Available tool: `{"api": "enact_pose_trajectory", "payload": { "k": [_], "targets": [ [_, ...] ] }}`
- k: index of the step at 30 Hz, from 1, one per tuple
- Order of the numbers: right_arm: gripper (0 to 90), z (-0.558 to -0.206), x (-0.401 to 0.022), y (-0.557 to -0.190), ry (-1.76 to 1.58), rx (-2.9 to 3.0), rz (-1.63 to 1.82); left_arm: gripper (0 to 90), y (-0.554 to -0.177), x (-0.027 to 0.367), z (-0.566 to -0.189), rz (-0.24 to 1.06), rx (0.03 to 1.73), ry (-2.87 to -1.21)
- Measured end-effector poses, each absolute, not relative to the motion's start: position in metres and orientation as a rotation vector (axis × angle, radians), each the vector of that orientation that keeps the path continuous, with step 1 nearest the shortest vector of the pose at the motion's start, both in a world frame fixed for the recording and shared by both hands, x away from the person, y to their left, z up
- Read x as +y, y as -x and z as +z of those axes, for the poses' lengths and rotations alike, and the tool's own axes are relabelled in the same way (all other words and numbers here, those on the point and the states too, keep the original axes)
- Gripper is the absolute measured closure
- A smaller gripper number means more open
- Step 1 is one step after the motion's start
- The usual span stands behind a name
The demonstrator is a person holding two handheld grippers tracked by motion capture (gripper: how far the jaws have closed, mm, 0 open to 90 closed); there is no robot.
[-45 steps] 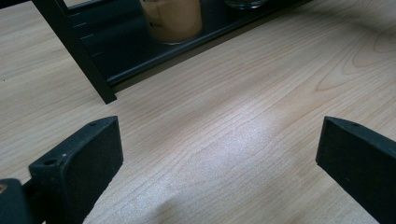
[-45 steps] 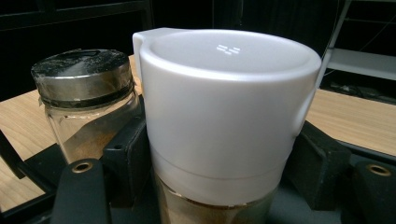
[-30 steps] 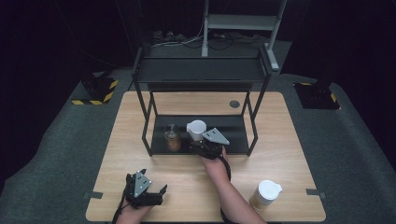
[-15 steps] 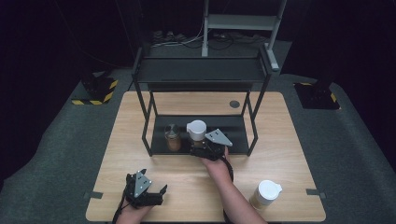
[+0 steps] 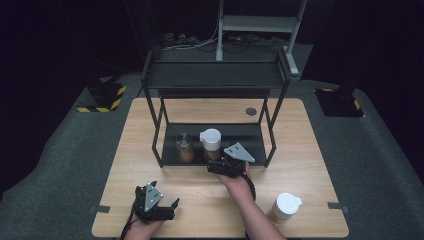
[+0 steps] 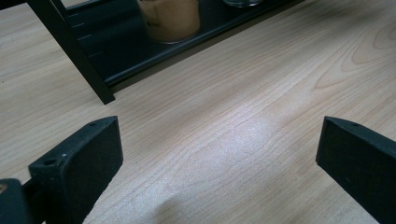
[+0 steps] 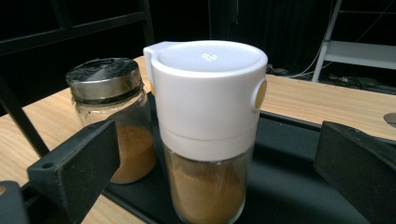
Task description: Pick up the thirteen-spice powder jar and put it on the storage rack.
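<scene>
White-lidded jar (image 7: 205, 135) stands on the rack's shelf (image 5: 250, 137), right gripper (image 5: 220, 165) spread wide and clear of it, left gripper (image 5: 162, 210) spread idle; next, fetch the other jar (image 5: 285, 209)

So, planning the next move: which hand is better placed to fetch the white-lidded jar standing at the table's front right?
Right, probably. The right gripper is open by the shelf, the placed jar standing free between its jaws. The spare jar stands beside that forearm; the left gripper rests across the table.
</scene>
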State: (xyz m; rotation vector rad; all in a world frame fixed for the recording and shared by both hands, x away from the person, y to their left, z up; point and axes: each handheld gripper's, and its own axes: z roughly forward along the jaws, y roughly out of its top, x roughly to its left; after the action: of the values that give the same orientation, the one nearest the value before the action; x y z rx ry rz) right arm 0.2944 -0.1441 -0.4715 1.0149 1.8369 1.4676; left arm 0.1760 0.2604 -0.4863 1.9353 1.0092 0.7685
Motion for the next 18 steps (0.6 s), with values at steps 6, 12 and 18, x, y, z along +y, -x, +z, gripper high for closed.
{"api": "enact_pose_trajectory", "payload": {
  "k": [6, 12, 18],
  "targets": [
    [0.0, -0.47, -0.151, -0.282, -0.994, 1.838, 1.467, 0.8, -0.176, 0.26, -0.486, 0.772, 1.004, -1.944],
    [0.0, -0.468, -0.156, -0.27, -0.965, 1.846, 1.467, 0.8, -0.176, 0.26, -0.486, 0.774, 0.996, -1.947],
    [0.0, -0.469, -0.163, -0.255, -0.93, 1.86, 1.46, 0.8, -0.176, 0.259, -0.486, 0.778, 0.99, -1.953]
  ]
}}
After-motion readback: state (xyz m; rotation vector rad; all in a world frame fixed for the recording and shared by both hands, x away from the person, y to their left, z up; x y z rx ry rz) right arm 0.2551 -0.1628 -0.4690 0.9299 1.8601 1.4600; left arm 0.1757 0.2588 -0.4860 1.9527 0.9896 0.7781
